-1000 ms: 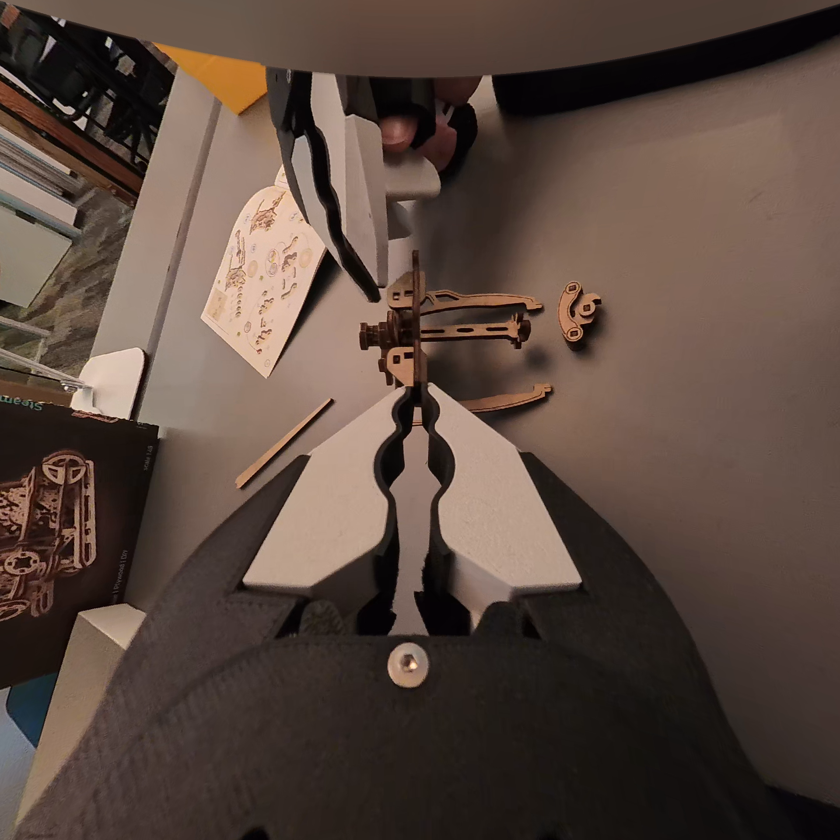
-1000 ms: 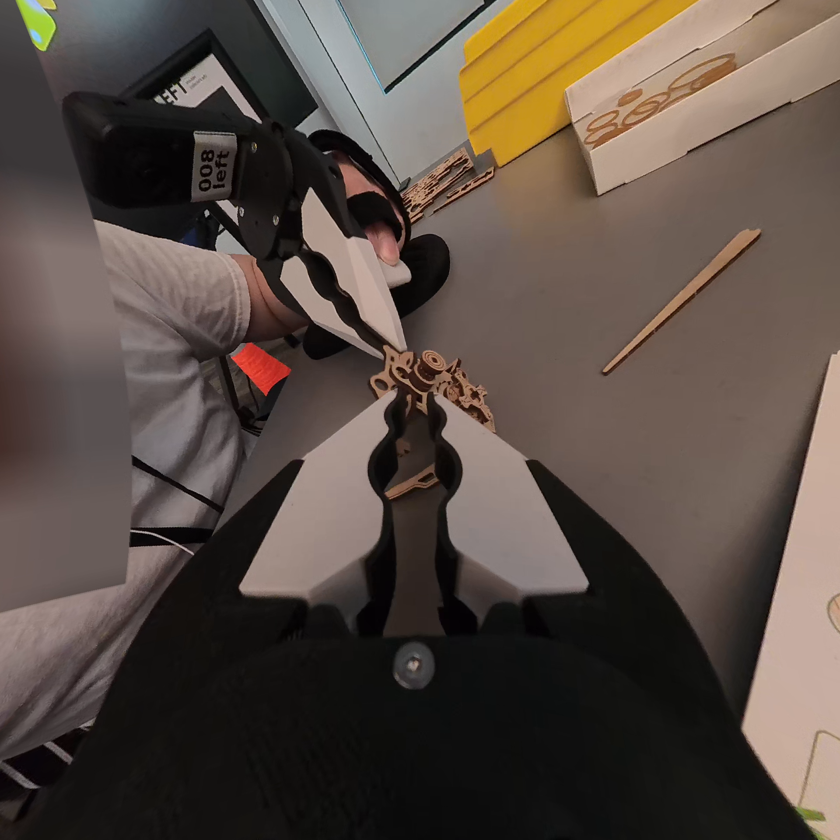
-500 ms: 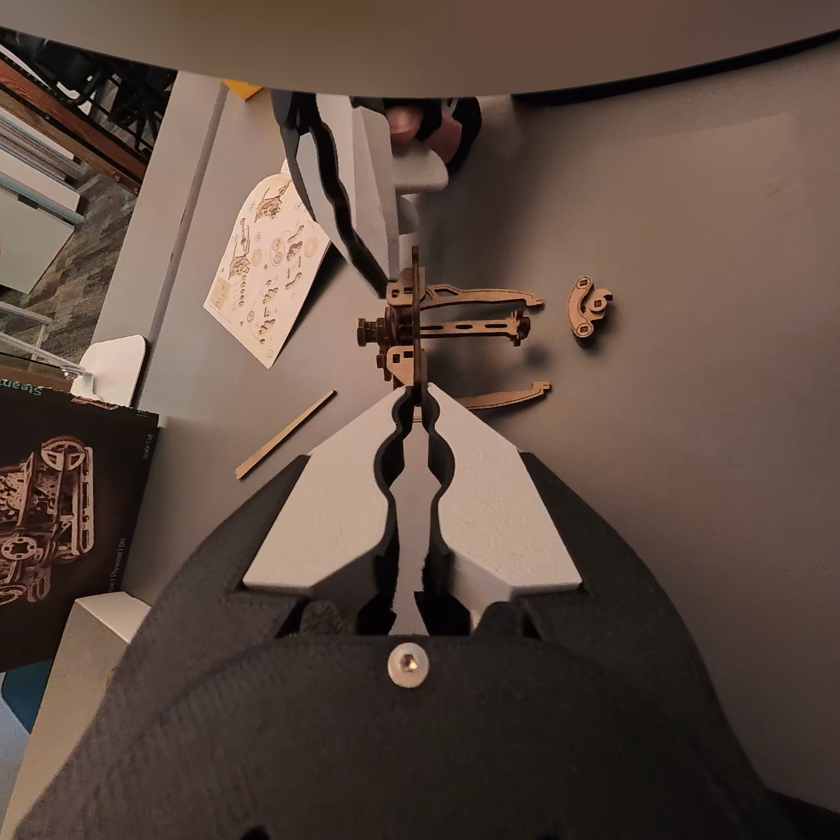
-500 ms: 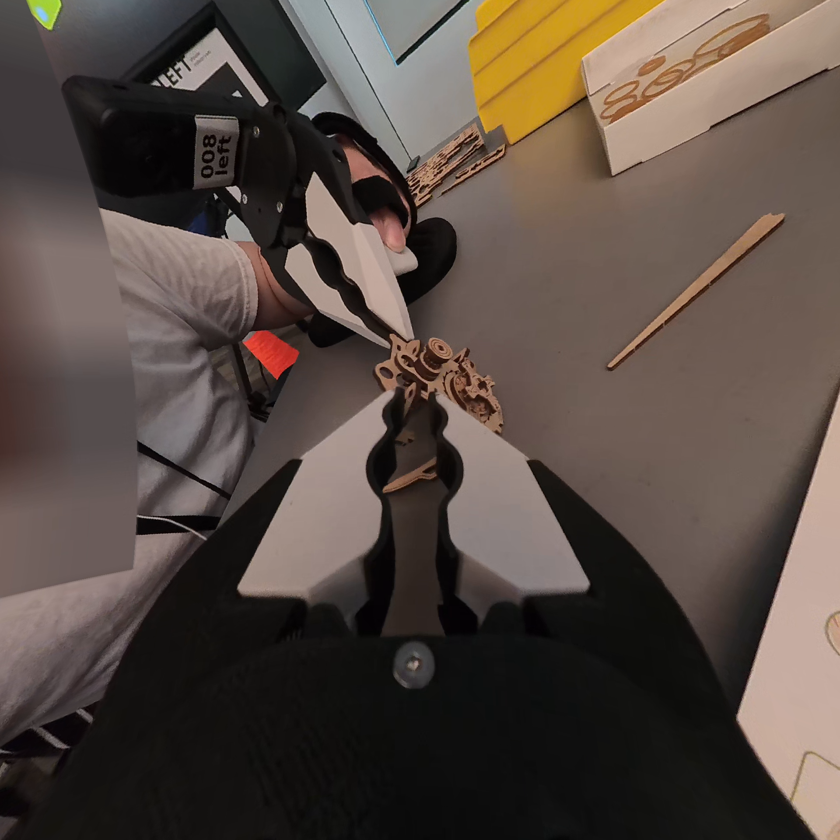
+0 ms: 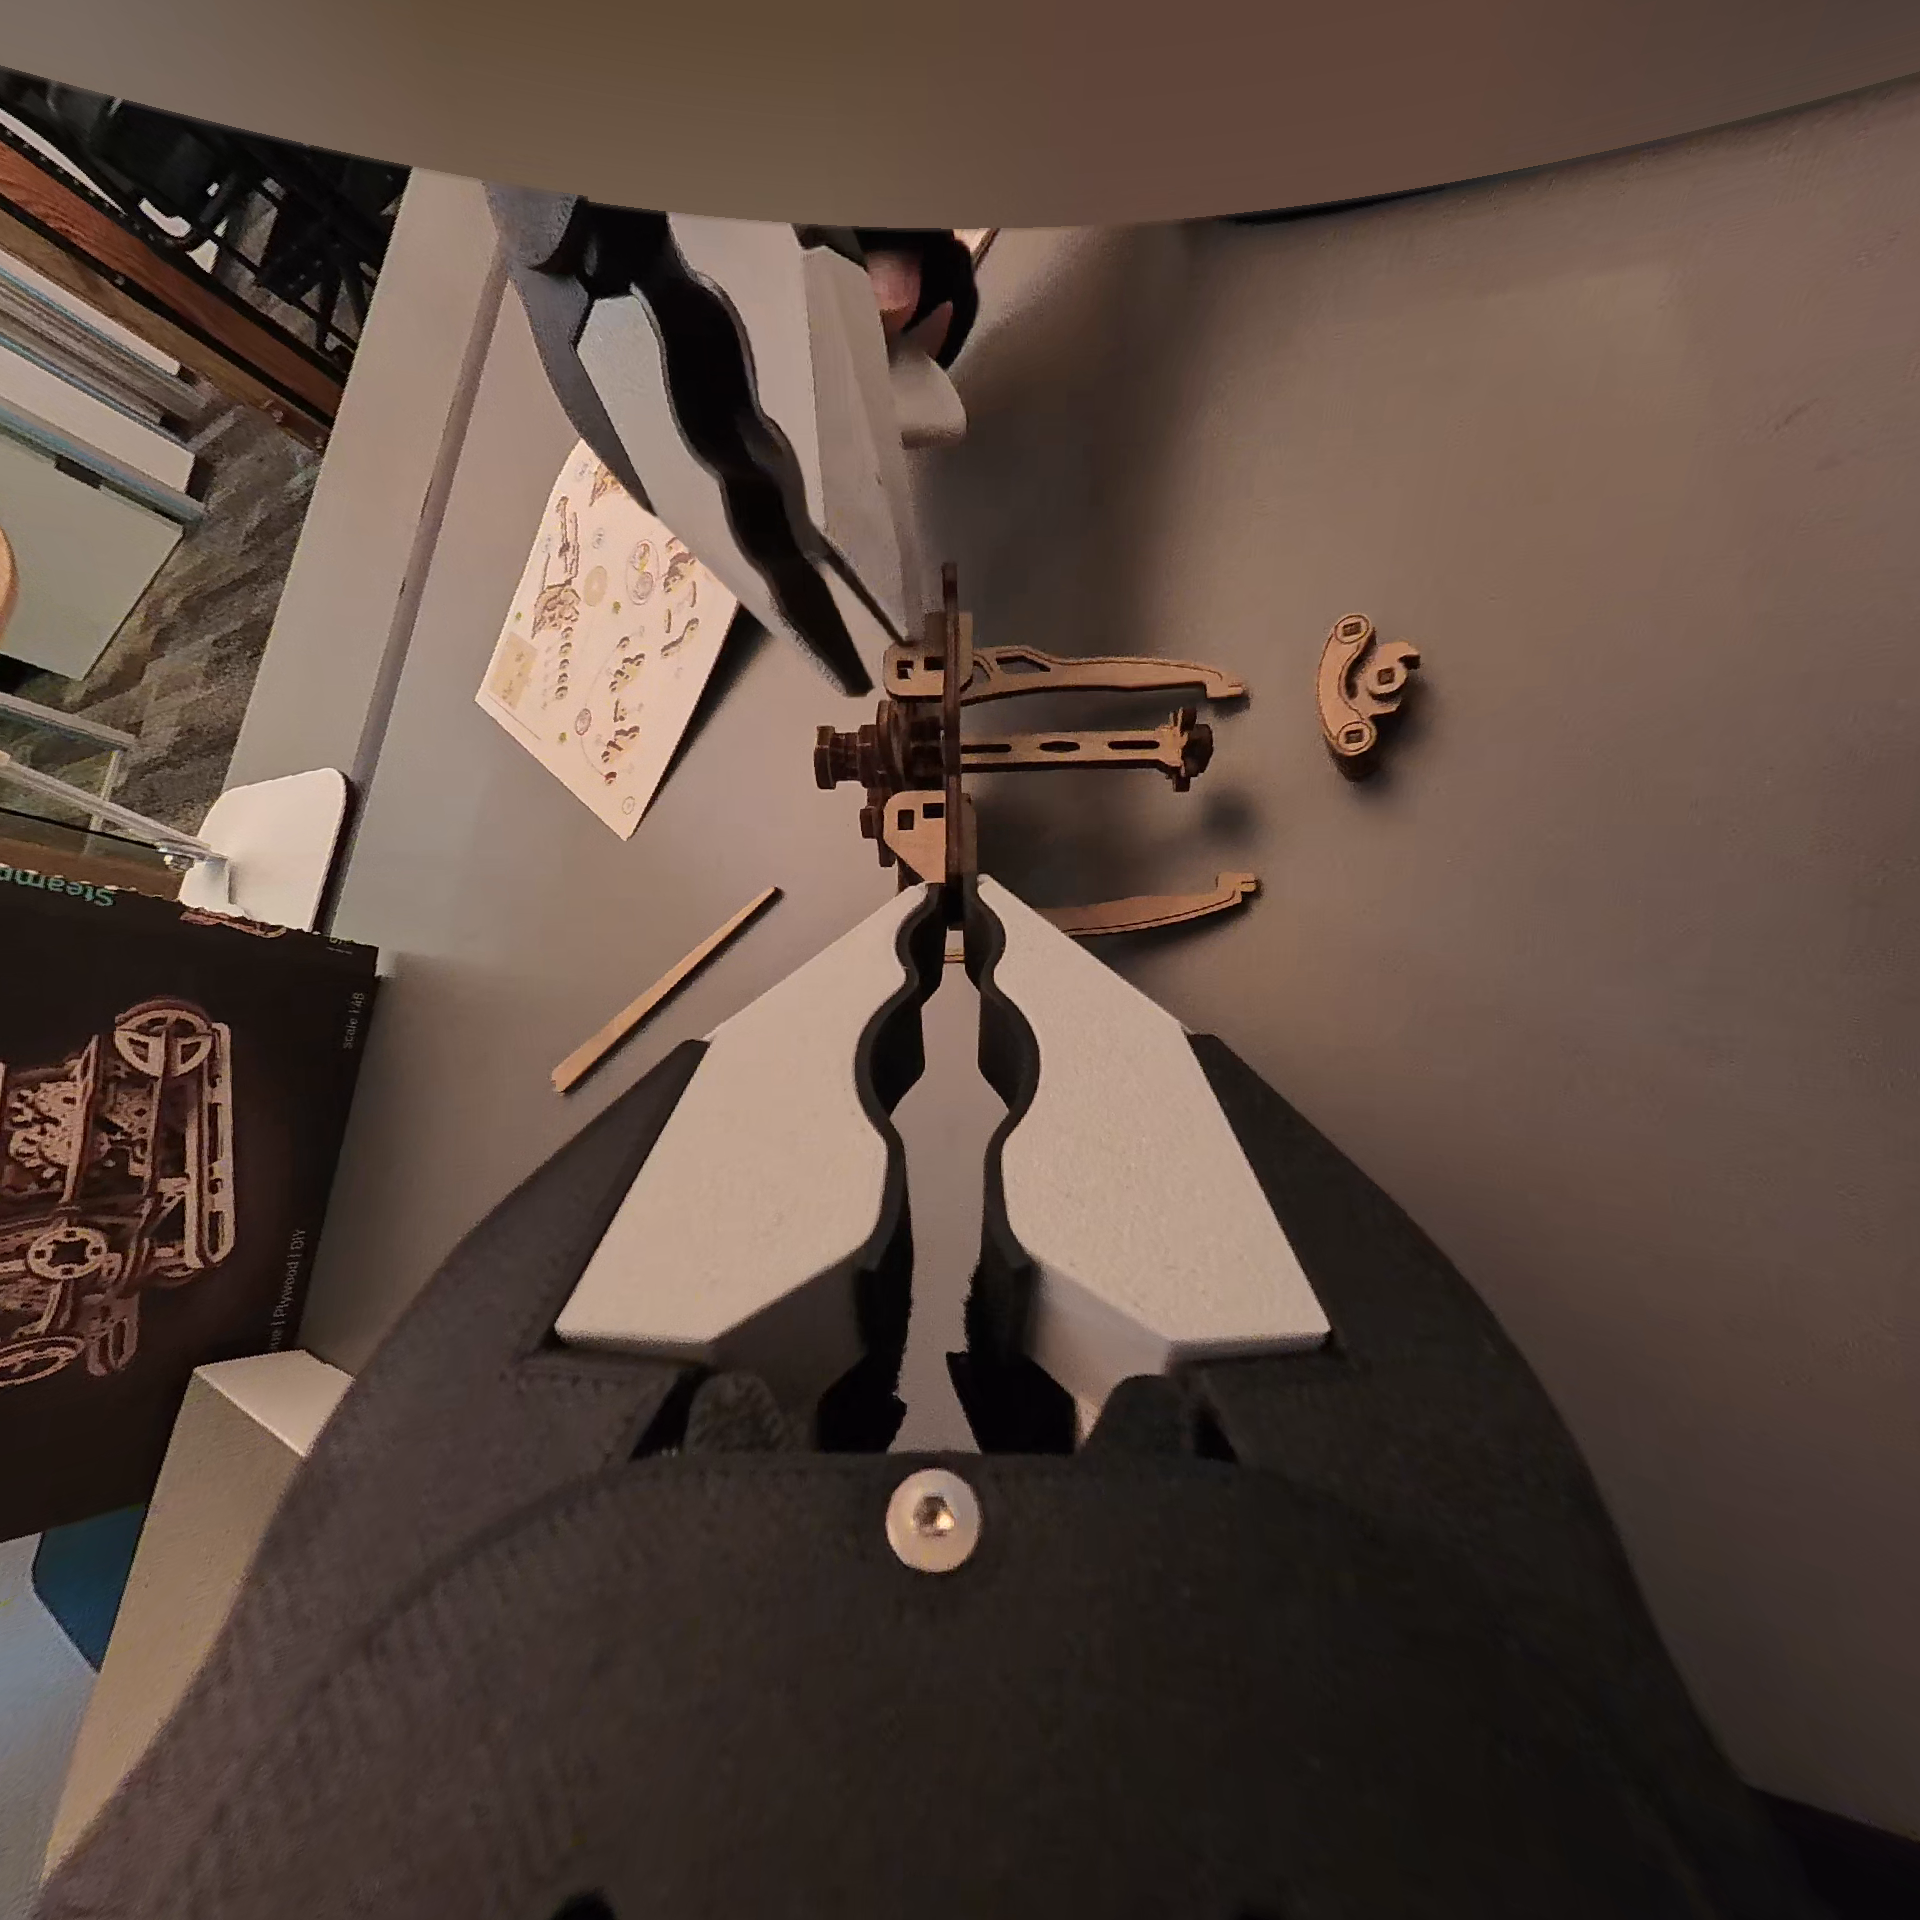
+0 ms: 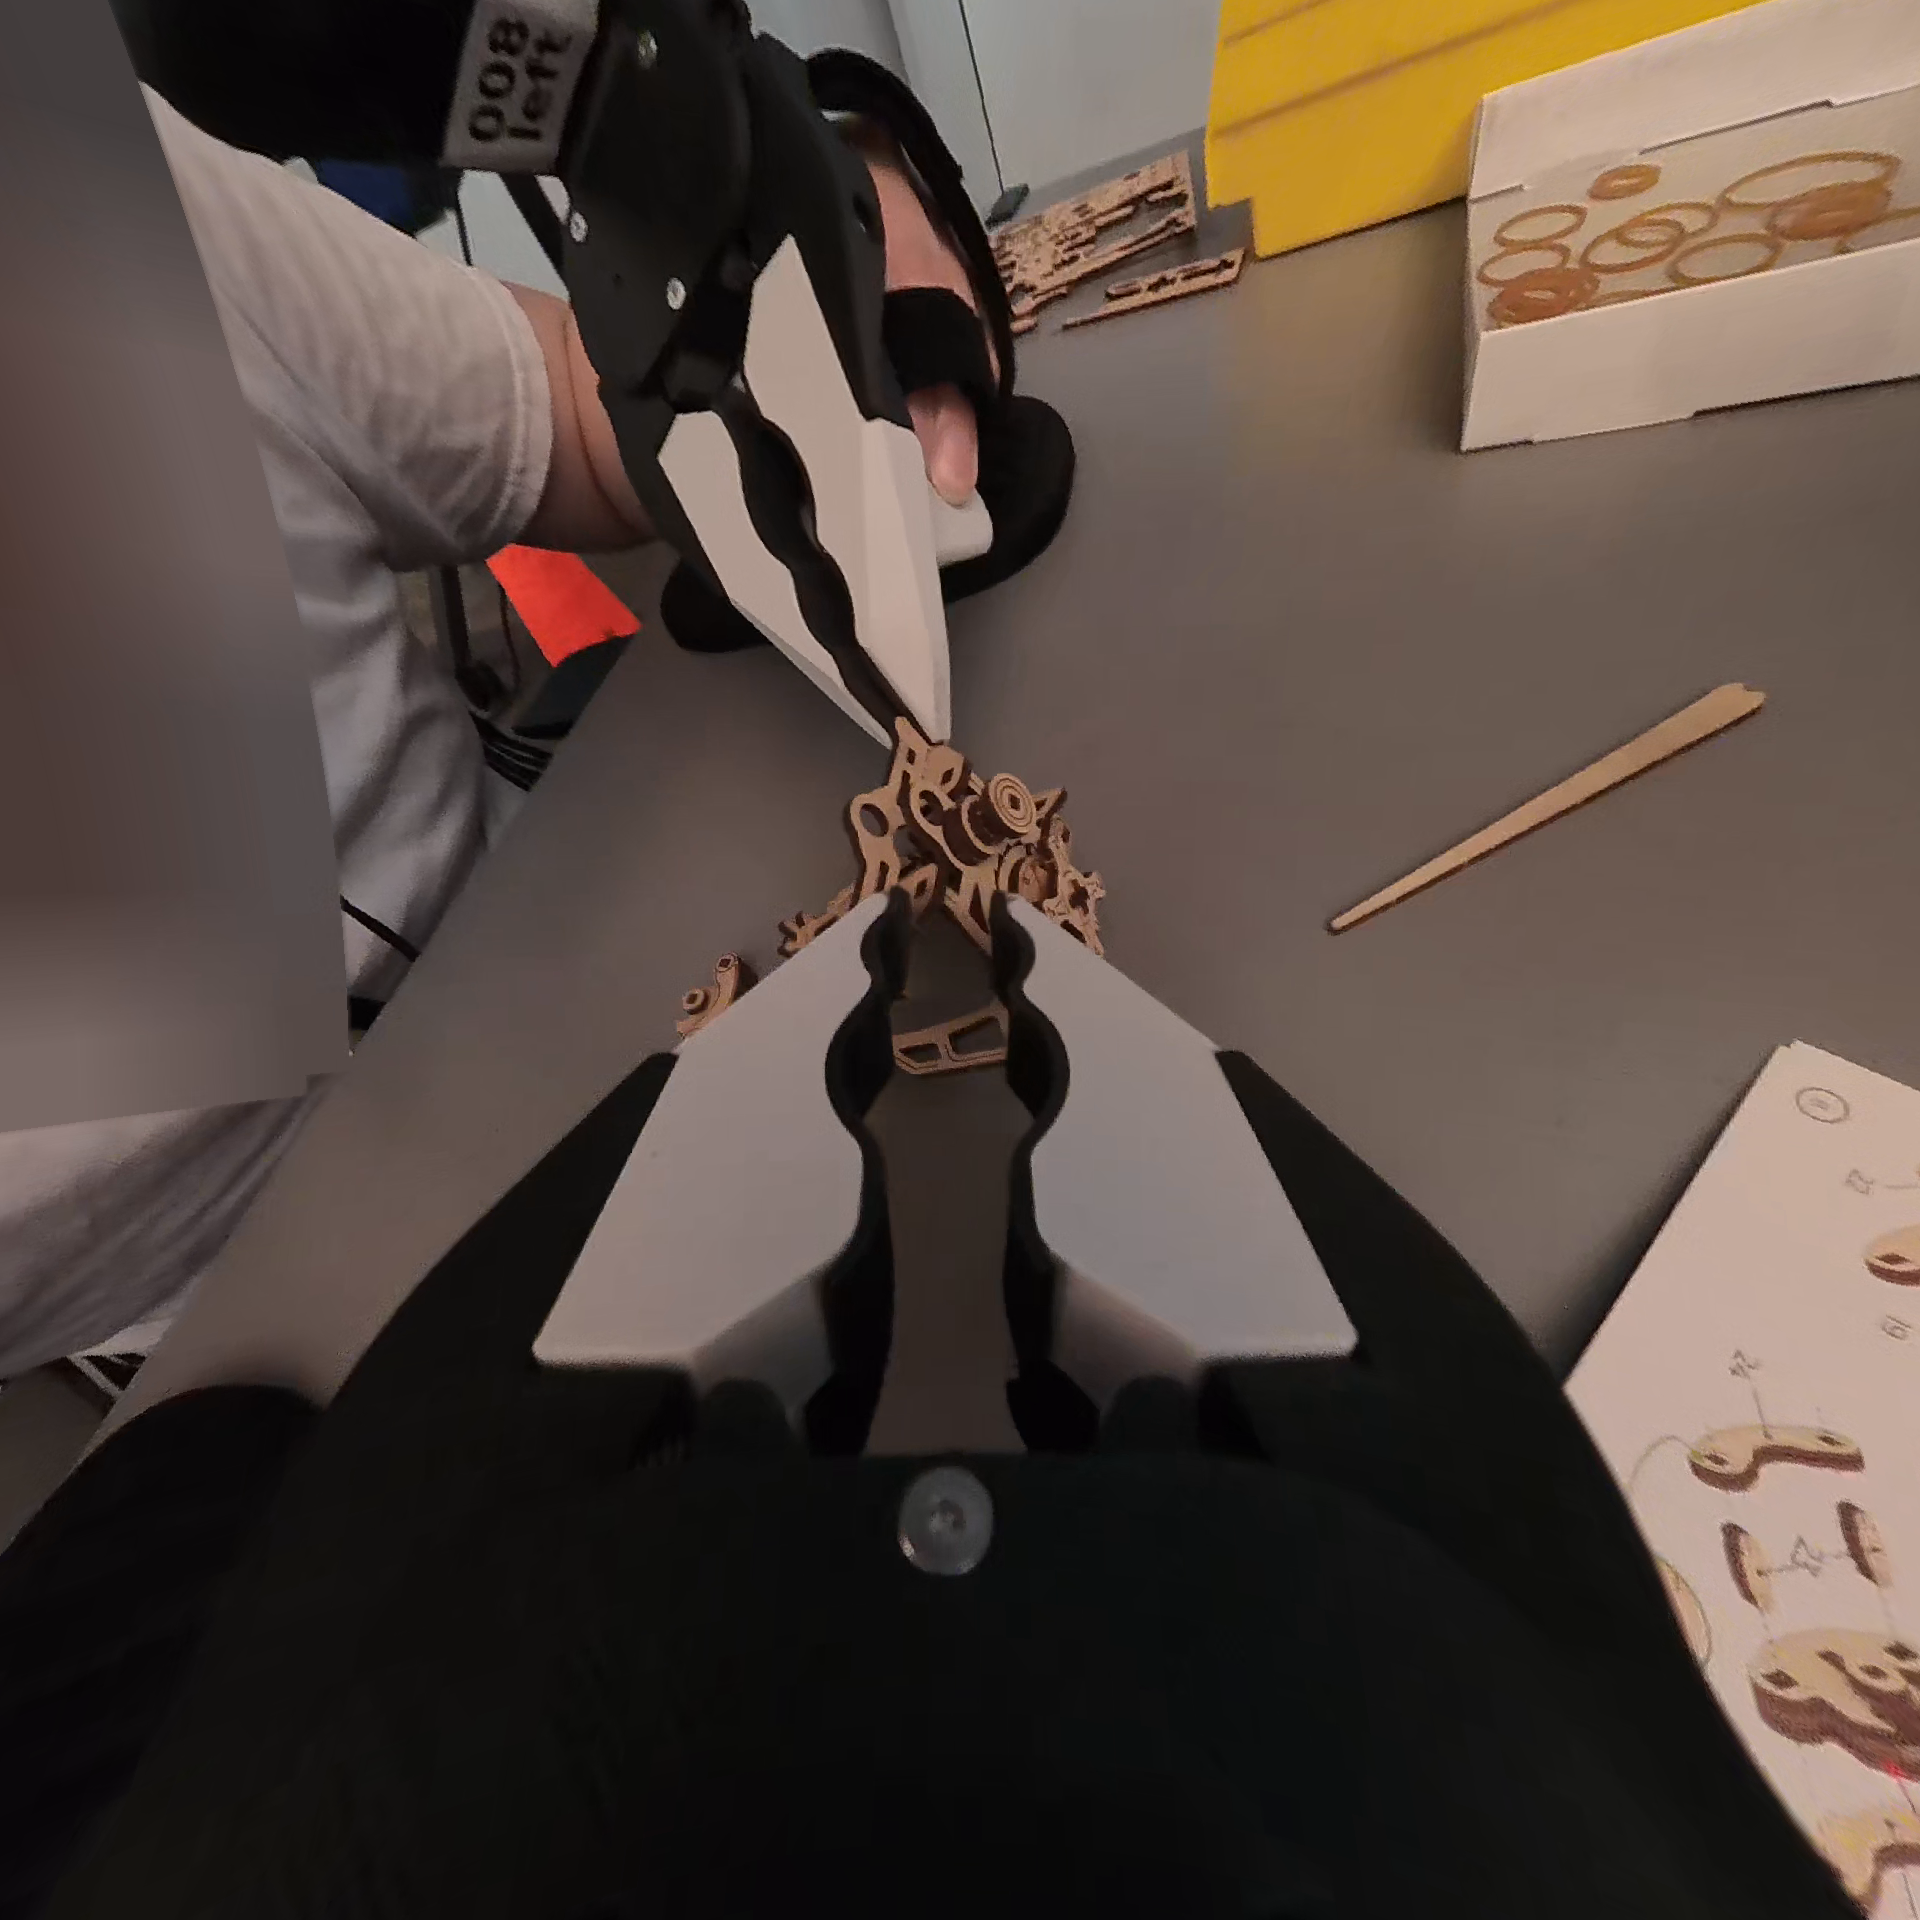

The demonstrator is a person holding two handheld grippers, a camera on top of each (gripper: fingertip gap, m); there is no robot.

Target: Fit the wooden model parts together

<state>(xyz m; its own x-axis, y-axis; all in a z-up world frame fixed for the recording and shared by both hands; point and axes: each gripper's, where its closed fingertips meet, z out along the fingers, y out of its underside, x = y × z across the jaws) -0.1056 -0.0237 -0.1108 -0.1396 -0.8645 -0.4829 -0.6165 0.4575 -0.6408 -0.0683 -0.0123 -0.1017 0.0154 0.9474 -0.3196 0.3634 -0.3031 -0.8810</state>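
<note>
A small wooden assembly [image 5: 1060, 746] with a round plate, gears and long arms hangs a little above the grey table [image 5: 1558, 1039]. My left gripper [image 5: 951, 914] is shut on the thin edge of its plate; it also shows in the right wrist view [image 6: 914, 727]. My right gripper [image 6: 945, 904] stands at the opposite side of the assembly [image 6: 997, 821], its tips closed narrowly around a bracket; in the left wrist view it [image 5: 888, 655] comes in from the top. A loose curved part [image 5: 1361, 691] and a loose arm [image 5: 1164, 909] lie on the table.
A thin wooden stick [image 6: 1548, 805] lies to one side. Instruction sheets [image 6: 1766, 1455] [image 5: 613, 644], a dark kit box [image 5: 135, 1143], a white tray of wooden rings [image 6: 1683, 260], a yellow box [image 6: 1351, 104] and cut-out wooden sheets [image 6: 1101, 239] lie around the table. A person's sleeve [image 6: 395, 416] is close by. My hands' fingertips stand some 5 cm from each other.
My right gripper has tilted and come in closer to the assembly's bracket. My left gripper keeps its hold and the assembly has hardly moved.
</note>
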